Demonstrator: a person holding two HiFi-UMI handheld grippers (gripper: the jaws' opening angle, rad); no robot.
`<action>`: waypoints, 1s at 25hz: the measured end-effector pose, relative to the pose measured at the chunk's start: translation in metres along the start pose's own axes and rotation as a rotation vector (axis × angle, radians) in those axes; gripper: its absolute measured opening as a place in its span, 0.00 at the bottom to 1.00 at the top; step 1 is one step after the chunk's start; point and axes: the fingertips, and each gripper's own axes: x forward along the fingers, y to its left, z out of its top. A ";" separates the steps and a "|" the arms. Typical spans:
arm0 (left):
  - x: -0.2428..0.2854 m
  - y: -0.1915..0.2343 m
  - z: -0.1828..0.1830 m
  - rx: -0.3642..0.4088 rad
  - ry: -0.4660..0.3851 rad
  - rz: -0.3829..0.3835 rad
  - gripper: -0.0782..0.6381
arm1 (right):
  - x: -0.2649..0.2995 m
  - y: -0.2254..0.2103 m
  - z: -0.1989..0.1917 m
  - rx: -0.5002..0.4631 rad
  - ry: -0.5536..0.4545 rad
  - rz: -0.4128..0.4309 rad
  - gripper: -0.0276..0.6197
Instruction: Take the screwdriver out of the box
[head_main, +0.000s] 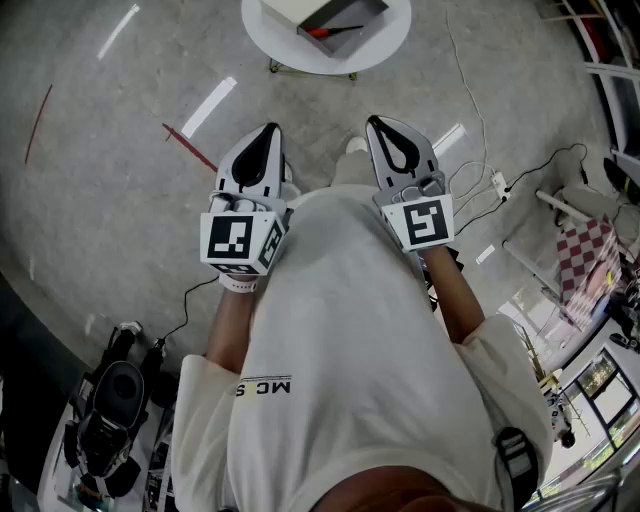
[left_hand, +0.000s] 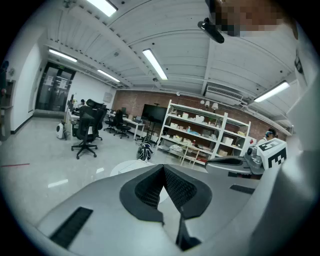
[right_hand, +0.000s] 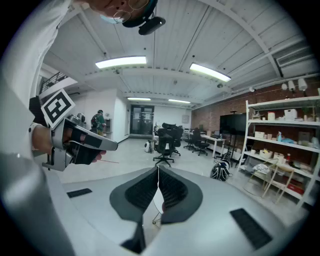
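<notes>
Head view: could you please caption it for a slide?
Both shut, left gripper and right gripper face the box holding the screwdriver.

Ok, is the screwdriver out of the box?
No, the screwdriver lies inside the open box on the round table.

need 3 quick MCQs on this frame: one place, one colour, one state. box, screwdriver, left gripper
1. Where is the box?
A) on the floor
B) on the round white table
C) on a shelf

2. What colour is the screwdriver handle?
A) red
B) blue
C) yellow

3. How do the left hand-held gripper jaws stand?
A) wide apart
B) clamped on a tool
C) together, nothing between

Key: 1 B, head view shows it on the table ahead of the person. 2 A, the handle in the box shows red. 3 C, left gripper view shows them meeting, empty.
</notes>
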 end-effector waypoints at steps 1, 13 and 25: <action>-0.014 0.002 0.001 0.023 0.003 -0.010 0.11 | -0.007 0.014 0.002 0.043 0.012 -0.016 0.15; -0.069 0.014 -0.035 0.020 0.094 -0.151 0.11 | -0.061 0.063 -0.025 0.262 0.113 -0.236 0.15; -0.038 0.013 -0.010 0.057 0.101 -0.255 0.11 | -0.036 0.060 -0.015 0.460 0.072 -0.187 0.15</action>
